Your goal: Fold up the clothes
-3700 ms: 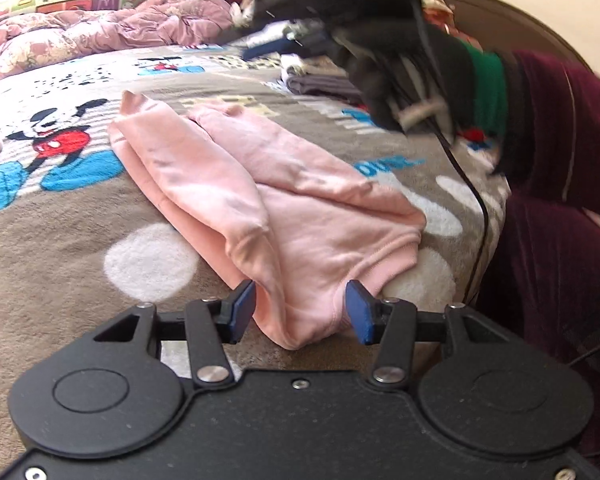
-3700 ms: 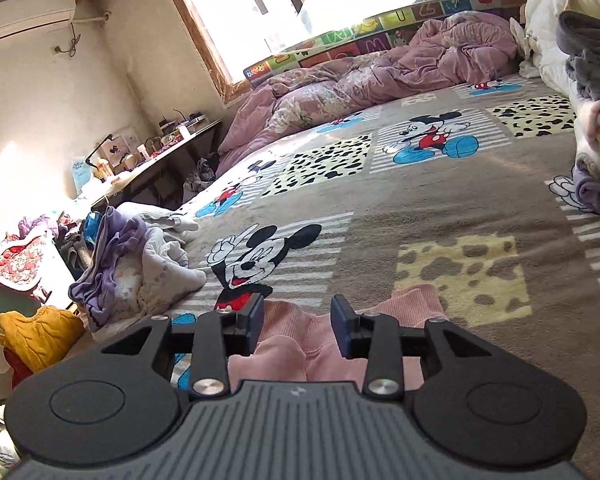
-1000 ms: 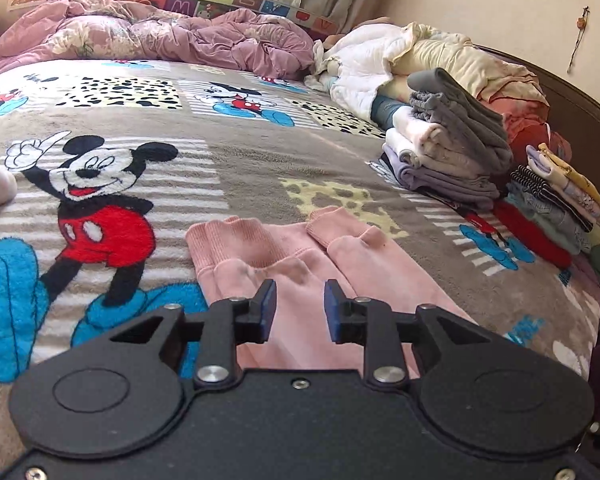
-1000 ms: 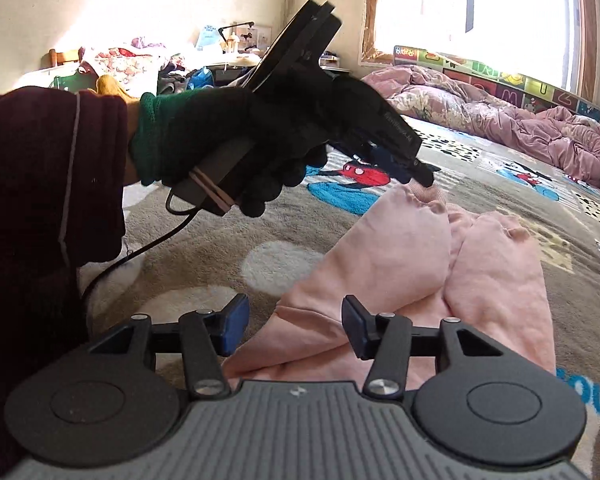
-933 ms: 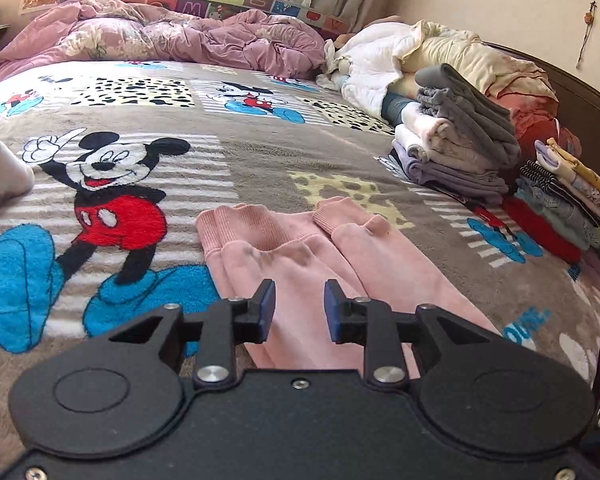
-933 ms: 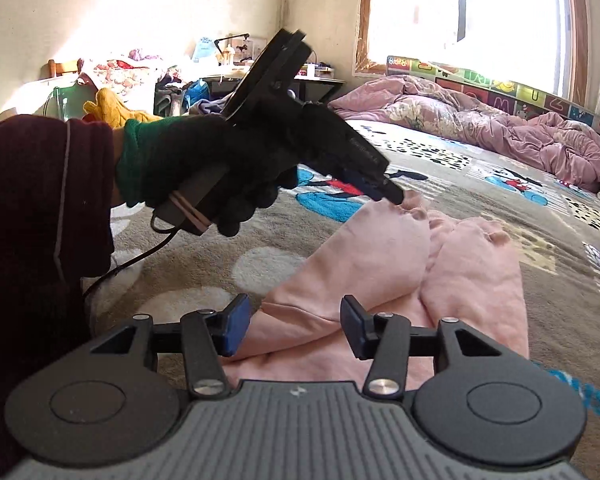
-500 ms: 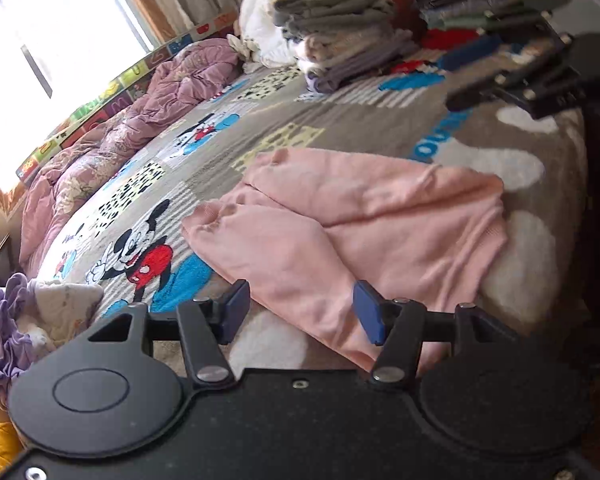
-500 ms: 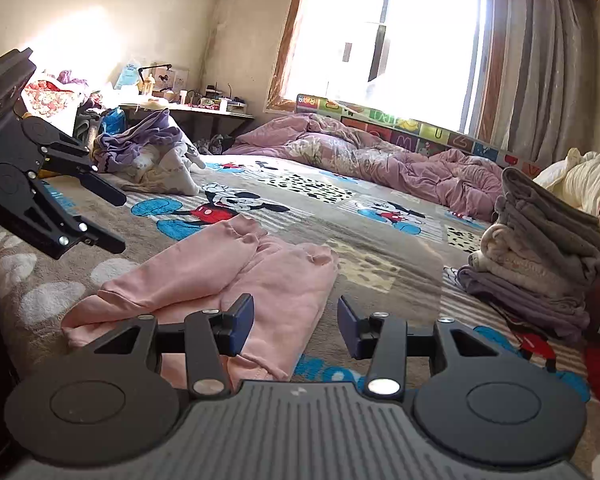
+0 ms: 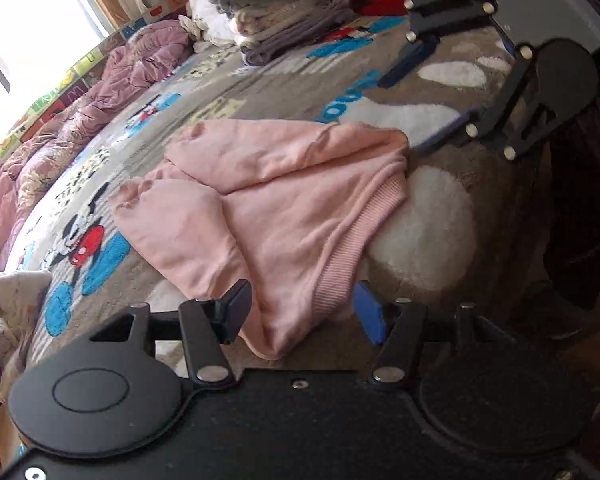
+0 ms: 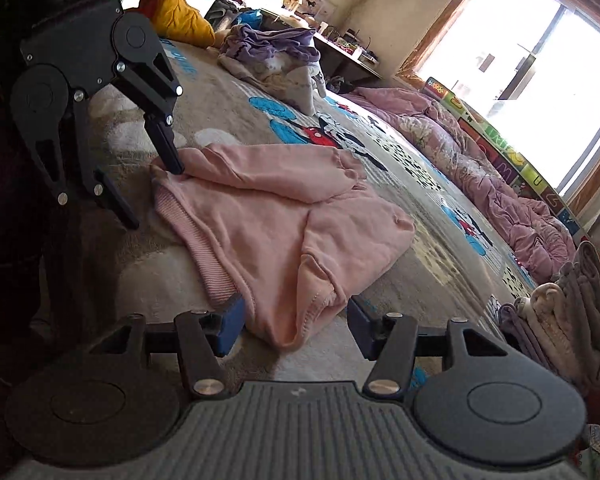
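A pink sweatshirt (image 9: 276,196) lies half folded on the Mickey Mouse blanket (image 9: 236,92), its ribbed hem toward the bed's near edge. My left gripper (image 9: 302,312) is open, its jaws on either side of one hem corner. In the right wrist view the sweatshirt (image 10: 284,204) lies ahead and my right gripper (image 10: 294,326) is open around the other hem corner. The left gripper also shows there (image 10: 152,192), open, one finger touching the cloth. The right gripper shows in the left wrist view (image 9: 424,108), open, at the far hem corner.
A stack of folded grey and beige clothes (image 9: 284,12) stands at the far side of the bed, also in the right wrist view (image 10: 568,320). A purple quilt (image 10: 500,184) lies under the window. A heap of unfolded clothes (image 10: 276,56) sits at the bed's other end.
Both grippers have dropped down to the sweatshirt's hem, one at each corner, and stay open. The sweatshirt itself has not moved.
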`<state>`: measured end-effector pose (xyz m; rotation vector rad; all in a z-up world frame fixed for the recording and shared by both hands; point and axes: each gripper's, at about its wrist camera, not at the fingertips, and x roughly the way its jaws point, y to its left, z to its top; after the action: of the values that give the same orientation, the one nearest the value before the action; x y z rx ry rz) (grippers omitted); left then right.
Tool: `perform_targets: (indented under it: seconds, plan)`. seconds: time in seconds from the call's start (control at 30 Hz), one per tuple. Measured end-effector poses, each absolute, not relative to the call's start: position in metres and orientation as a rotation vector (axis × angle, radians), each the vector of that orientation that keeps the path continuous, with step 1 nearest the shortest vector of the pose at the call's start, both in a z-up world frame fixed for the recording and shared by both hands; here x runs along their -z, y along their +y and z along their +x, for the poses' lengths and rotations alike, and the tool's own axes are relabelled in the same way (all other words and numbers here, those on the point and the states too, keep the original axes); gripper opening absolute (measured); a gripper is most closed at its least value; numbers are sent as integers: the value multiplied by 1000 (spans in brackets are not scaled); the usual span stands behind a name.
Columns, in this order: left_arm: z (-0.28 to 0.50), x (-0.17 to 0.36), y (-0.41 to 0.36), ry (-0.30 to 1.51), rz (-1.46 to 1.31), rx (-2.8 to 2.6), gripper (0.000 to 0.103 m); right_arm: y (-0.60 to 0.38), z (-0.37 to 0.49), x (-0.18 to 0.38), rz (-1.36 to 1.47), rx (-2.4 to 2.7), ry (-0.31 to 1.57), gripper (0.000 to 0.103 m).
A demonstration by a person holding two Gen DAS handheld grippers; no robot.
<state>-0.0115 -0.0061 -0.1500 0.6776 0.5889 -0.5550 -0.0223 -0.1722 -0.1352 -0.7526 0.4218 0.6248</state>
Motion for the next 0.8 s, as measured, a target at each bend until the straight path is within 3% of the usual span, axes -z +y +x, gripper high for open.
perform_targets:
  seconds: [0.27,0.47,0.57,0.8]
  plan:
    - [3,173,-15,649,720,574,62,-165,-12,164,-842,-606,447,60]
    - [-17,168,-12,567,902,494,64,-164,-17,170,-929,-586,408,63]
    - [-22,191,-16,525,1122,419,64,-162,-21,175,-997,-577,378,63]
    - [-22,211,-18,392,1163,338,65,-151,-20,192,-1099,-511,272,66]
